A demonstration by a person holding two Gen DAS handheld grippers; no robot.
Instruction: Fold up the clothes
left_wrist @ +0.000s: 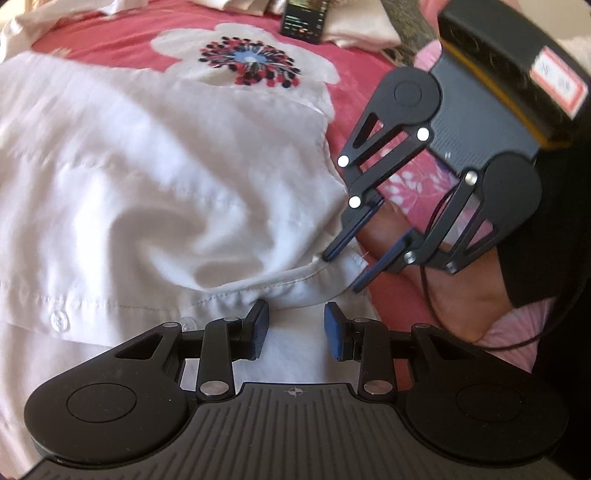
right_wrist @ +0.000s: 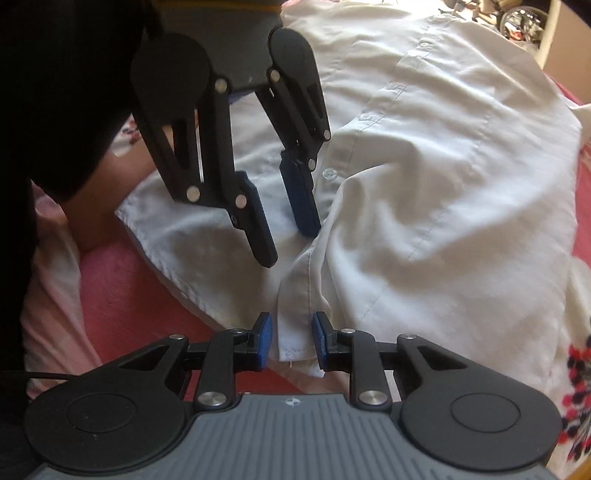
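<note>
Down on the pink floral bedspread (left_wrist: 354,92), white button shirt (left_wrist: 147,166) spread rumpled, hem nearest the grippers. Left gripper (left_wrist: 295,328) poised over the hem fold, pads parted, fabric between but not pinched. Right gripper (right_wrist: 291,339) straddling the corner of the button placket (right_wrist: 295,332), blue pads (right_wrist: 264,339) just beside the strip on both sides, a sliver of gap showing, so released rather than clenched. Dark phone (left_wrist: 304,18) lying far off near the top edge. Best next, by the look of it: settle both sets of pads squarely over the stitched hem, bite through one layer only, close firmly, then lift evenly and keep the edge taut. Worth watching: bunched folds in the middle dragging along and skewing the fold line.
</note>
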